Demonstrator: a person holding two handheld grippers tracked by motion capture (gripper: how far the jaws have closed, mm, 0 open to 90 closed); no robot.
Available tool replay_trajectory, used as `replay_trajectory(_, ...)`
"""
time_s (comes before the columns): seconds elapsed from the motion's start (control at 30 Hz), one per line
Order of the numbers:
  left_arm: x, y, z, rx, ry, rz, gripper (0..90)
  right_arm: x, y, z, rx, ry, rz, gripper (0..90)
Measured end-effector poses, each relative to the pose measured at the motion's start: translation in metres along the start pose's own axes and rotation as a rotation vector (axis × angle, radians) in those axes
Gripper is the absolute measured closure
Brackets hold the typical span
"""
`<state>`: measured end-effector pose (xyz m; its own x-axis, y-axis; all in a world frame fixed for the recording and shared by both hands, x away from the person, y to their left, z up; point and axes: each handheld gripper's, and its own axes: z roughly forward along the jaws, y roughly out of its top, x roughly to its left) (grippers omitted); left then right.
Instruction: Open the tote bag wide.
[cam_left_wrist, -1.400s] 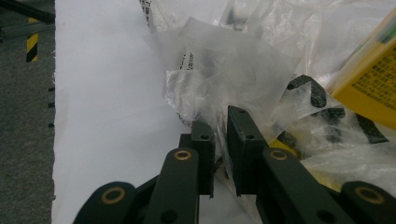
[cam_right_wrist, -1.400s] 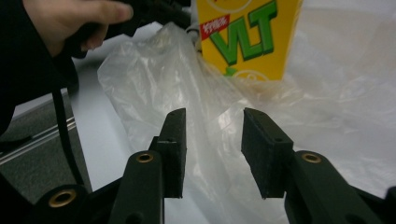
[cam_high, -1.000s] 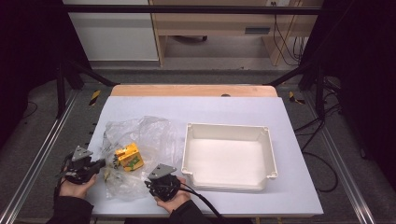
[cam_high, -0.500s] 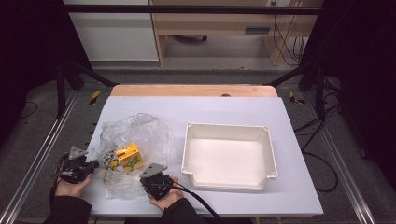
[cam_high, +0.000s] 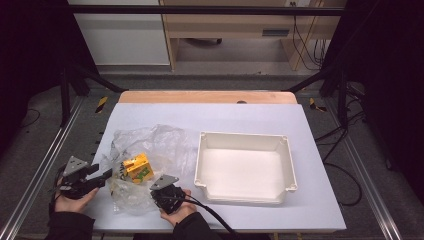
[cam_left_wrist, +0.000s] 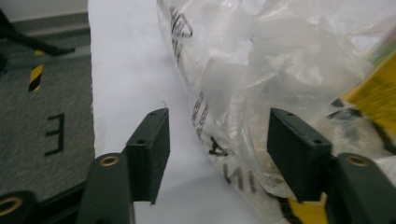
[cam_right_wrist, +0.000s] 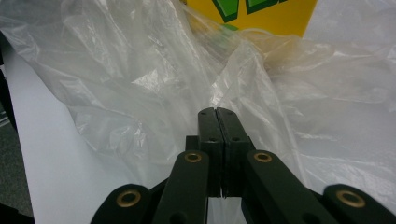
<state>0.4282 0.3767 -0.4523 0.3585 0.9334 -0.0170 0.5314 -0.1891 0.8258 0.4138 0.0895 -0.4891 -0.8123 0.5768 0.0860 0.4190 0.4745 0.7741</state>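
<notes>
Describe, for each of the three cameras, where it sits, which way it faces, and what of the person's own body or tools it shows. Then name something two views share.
High view: above the person's side, looking forward and down on the table; hands and both hand-held grippers enter at the bottom.
Left gripper view: rides the left hand-held gripper, jaws apart beside the clear plastic bag.
Right gripper view: rides the right hand-held gripper, jaws together at the bag's film.
Shared: the bag and the yellow box inside it appear in both gripper views.

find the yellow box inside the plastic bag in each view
High view: yellow box left of centre, inside the clear plastic bag.
Left gripper view: right edge, behind bag film.
Right gripper view: top centre, above the crumpled bag.
Shared landmark: the bag.
</notes>
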Motion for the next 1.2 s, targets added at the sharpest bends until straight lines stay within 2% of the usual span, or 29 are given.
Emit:
replay_trajectory(0.17,-0.001,0.008,-0.015,-0.04,-0.028,0.003,32.8,0.0,0.0,0.0,0.0,-0.001,0.0,89.8)
replay_trajectory(0.23,-0.001,0.014,-0.023,-0.067,-0.039,-0.008,32.0,0.0,0.0,0.0,-0.003,-0.002,-0.001,89.9)
replay_trajectory(0.27,-0.001,0.019,-0.031,-0.096,-0.061,-0.018,31.3,0.0,0.0,0.0,-0.001,-0.002,0.0,89.9)
replay_trajectory(0.33,-0.004,0.024,-0.036,-0.107,-0.075,-0.019,31.0,0.0,0.0,0.0,-0.001,-0.003,0.001,89.9)
replay_trajectory(0.5,-0.009,0.03,-0.039,-0.118,-0.084,-0.007,31.4,0.0,0.0,0.001,-0.004,-0.006,-0.001,90.0)
replay_trajectory(0.7,-0.015,0.046,-0.04,-0.146,-0.072,0.029,39.1,0.001,0.0,0.0,-0.006,-0.006,-0.003,90.0)
replay_trajectory(0.77,-0.015,0.053,-0.035,-0.139,-0.068,0.041,41.2,0.001,0.0,0.0,-0.005,-0.005,-0.003,90.0)
replay_trajectory(0.8,-0.017,0.06,-0.03,-0.134,-0.077,0.066,43.8,0.001,0.0,0.0,-0.007,-0.004,-0.006,90.0)
replay_trajectory(0.83,-0.017,0.06,-0.03,-0.134,-0.077,0.066,45.2,0.001,0.0,0.0,-0.007,-0.004,-0.006,90.0)
replay_trajectory(0.87,-0.019,0.065,-0.024,-0.119,-0.088,0.089,50.3,0.001,0.0,0.001,-0.007,-0.003,-0.007,90.0)
replay_trajectory(0.93,-0.021,0.069,-0.016,-0.086,-0.092,0.109,58.4,0.0,0.0,0.001,-0.007,-0.001,-0.005,90.0)
replay_trajectory(1.03,-0.019,0.07,-0.003,-0.023,-0.062,0.12,78.3,0.0,0.0,0.001,-0.007,0.0,-0.005,90.0)
replay_trajectory(1.07,-0.018,0.069,0.002,-0.002,-0.034,0.127,84.3,0.0,0.0,0.0,-0.006,0.0,-0.004,90.0)
replay_trajectory(1.1,-0.018,0.069,0.002,-0.002,-0.034,0.127,87.8,0.0,0.0,0.0,-0.006,0.0,-0.004,90.0)
replay_trajectory(1.17,-0.01,0.061,0.017,0.058,0.004,0.119,90.0,0.0,0.0,0.0,-0.006,-0.001,-0.005,90.0)
replay_trajectory(1.2,-0.01,0.061,0.017,0.058,0.004,0.119,90.0,0.0,0.0,0.0,-0.006,-0.002,-0.006,90.0)
